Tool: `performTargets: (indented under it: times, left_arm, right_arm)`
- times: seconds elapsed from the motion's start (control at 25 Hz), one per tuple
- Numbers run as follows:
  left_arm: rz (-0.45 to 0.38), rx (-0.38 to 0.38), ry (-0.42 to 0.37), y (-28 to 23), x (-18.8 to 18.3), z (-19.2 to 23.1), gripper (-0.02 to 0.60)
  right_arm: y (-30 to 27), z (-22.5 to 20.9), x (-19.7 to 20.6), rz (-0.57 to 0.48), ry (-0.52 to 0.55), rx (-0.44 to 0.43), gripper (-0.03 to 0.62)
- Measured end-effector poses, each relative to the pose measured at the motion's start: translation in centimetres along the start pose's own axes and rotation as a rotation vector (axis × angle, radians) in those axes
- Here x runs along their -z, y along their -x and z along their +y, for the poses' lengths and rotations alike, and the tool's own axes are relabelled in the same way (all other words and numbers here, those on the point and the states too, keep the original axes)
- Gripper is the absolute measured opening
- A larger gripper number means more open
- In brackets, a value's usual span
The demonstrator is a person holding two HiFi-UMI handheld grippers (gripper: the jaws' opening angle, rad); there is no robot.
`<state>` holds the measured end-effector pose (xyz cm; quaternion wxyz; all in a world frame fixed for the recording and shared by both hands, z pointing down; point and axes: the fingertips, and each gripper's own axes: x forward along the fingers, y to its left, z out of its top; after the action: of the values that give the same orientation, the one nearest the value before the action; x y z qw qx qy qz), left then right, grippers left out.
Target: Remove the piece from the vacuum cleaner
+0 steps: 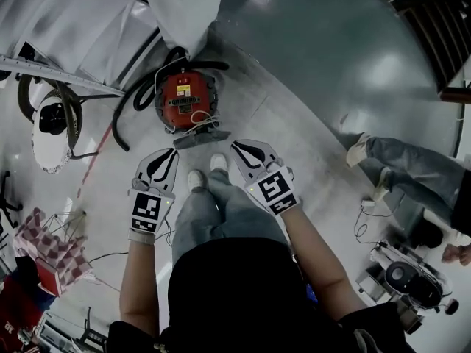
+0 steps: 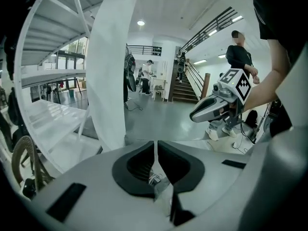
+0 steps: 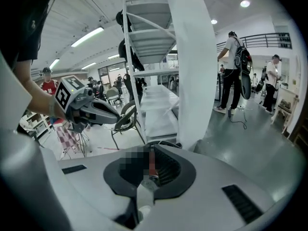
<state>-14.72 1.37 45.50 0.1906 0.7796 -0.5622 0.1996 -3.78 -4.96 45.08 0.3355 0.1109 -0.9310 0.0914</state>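
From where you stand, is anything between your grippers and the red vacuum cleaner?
Nothing visible does. The red vacuum cleaner sits on the floor just beyond the person's shoes, with only open space between it and the left gripper and right gripper. Its black hose curls off to one side.

Seen from the head, steeply down past the left gripper (image 1: 169, 153) and right gripper (image 1: 237, 147) onto the near vacuum cleaner (image 1: 185, 101) on the floor (image 1: 309, 65); from each gripper, close along its jaws, level across the hall, sharing the white pillar (image 2: 108, 81) and the opposite gripper.
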Motion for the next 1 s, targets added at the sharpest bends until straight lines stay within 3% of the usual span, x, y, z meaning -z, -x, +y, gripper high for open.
performTargets:
  times: [0.24,0.52,1.0]
  left_arm:
    - [0.054,0.031,0.028,-3.9,4.3,-0.1,0.021]
    - [0.113,0.057,0.092,-9.6,11.9,0.0,0.021]
    - [0.216,0.124,0.09,-18.8,22.8,0.5,0.021]
  right_arm:
    - [-4.2,-1.4,4.3,0.072,0.016,-0.043,0.035]
    - [-10.3,-2.7,10.8,0.168,0.055,-0.086,0.055]
    - [-21.3,-3.7,20.8,0.275,0.079,-0.169,0.067]
